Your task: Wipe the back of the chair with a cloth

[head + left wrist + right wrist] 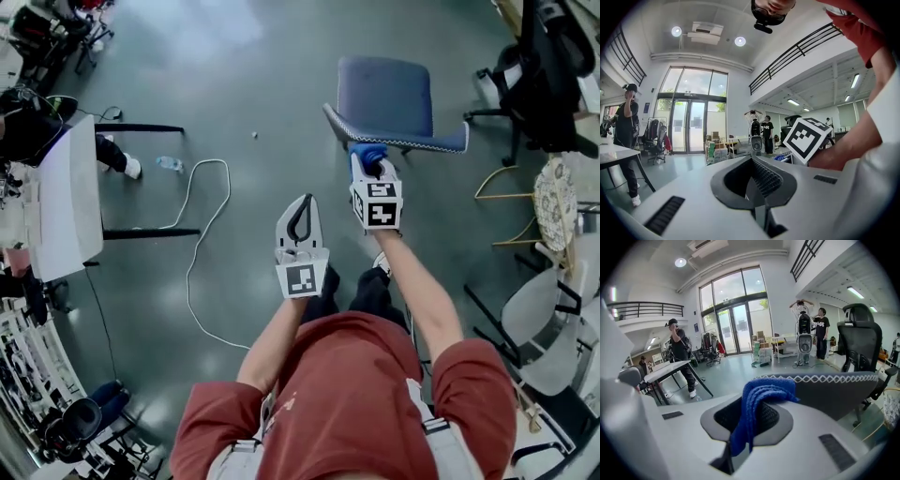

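A blue chair [386,98] stands ahead of me, its grey backrest [398,139] with white zigzag stitching nearest; that backrest [839,390] fills the right gripper view just beyond the jaws. My right gripper [371,167] is shut on a blue cloth [367,154], held at the top edge of the backrest; the cloth [757,404] hangs folded from the closed jaws. My left gripper [300,221] hangs lower left of the chair, shut and empty, apart from it. Its jaws [757,180] point out across the room.
A white table [67,202] stands at the left with a person [37,127] beside it. A white cable [202,234] loops on the floor. A black office chair [544,75] and white chairs [553,309] crowd the right side.
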Motion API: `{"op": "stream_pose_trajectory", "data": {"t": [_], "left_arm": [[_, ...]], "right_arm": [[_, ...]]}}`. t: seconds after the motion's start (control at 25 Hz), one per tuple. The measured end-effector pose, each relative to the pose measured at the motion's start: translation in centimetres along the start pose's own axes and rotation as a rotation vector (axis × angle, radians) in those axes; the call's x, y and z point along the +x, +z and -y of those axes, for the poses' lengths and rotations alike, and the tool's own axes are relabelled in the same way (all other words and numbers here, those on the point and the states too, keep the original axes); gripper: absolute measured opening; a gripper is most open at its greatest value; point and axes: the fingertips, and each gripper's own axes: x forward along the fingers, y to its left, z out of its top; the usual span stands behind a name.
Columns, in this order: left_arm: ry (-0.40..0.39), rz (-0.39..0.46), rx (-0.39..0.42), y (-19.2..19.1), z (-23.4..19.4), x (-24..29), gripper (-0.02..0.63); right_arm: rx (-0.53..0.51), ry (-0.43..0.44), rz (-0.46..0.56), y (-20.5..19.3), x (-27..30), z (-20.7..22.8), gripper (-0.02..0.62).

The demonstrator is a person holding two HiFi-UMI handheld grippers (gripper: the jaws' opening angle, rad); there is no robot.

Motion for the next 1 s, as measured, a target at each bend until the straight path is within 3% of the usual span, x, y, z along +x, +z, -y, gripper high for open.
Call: {"op": "stream_pose_trajectory", "data": {"t": [0.24,0.36,0.48,0.64,1.0], "left_arm": [[-0.060,0.008,-0.039,4.2,1.2,-0.4,0.012],[-0.089,0.026,-0.056,6.4,2.0,0.4,0.012],[-0.119,-0.011,-0.098,8.7,2.9,0.9,0.012],[-0.143,0.000,-0.126,12.2,3.3,1.3,0.012],[-0.168,0.201,0.006,22.3,4.2,1.0,0.012]], "right_arm": [[0.103,-0.036,0.098,1.3,-8.6,1.6,0.066],[0.194,-0.094,0.185,3.1,-14.1,5.2,0.066],[0.231,-0.159,0.253,4.3,-19.6,8.7,0.064],[0.140,-0.190,0.314,6.9,-24.4,10.6,0.064],[-0.119,-0.244,0.594,17.9,-31.6,8.7,0.066]]}}
